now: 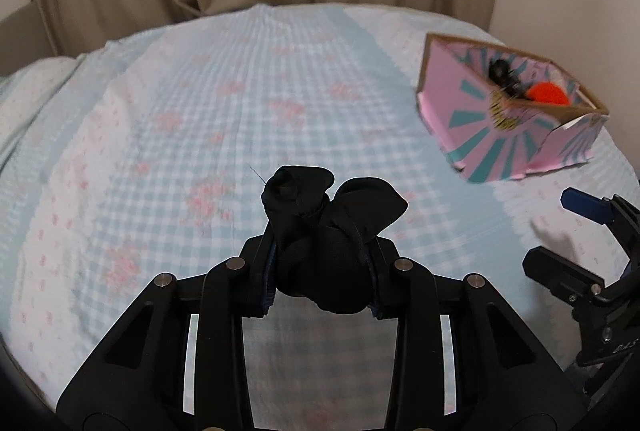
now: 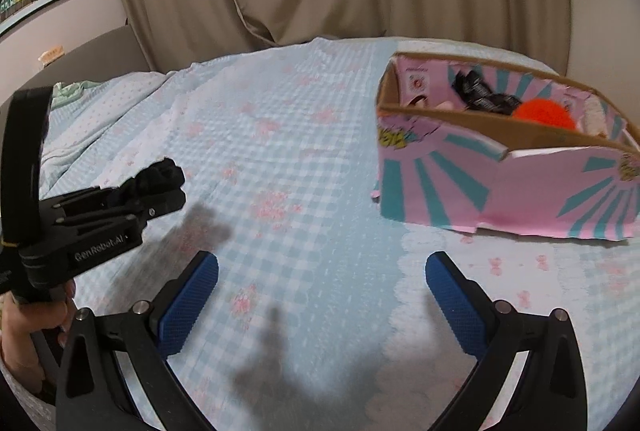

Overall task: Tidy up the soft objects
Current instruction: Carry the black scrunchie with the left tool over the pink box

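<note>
Left hand-held gripper (image 1: 322,271) clamps a black sock bundle (image 1: 328,223), held above the bed (image 1: 200,111). Right hand-held gripper (image 2: 322,307) gapes wide, empty. Pink box (image 2: 500,183) sits beyond.

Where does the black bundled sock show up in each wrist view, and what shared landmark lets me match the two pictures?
Left wrist view: the black sock sits centre frame, clamped in the left gripper.
Right wrist view: the sock is at the left edge, poking out of that gripper's fingers.
Shared landmark: the pink and teal box, right of the sock in both views.
</note>
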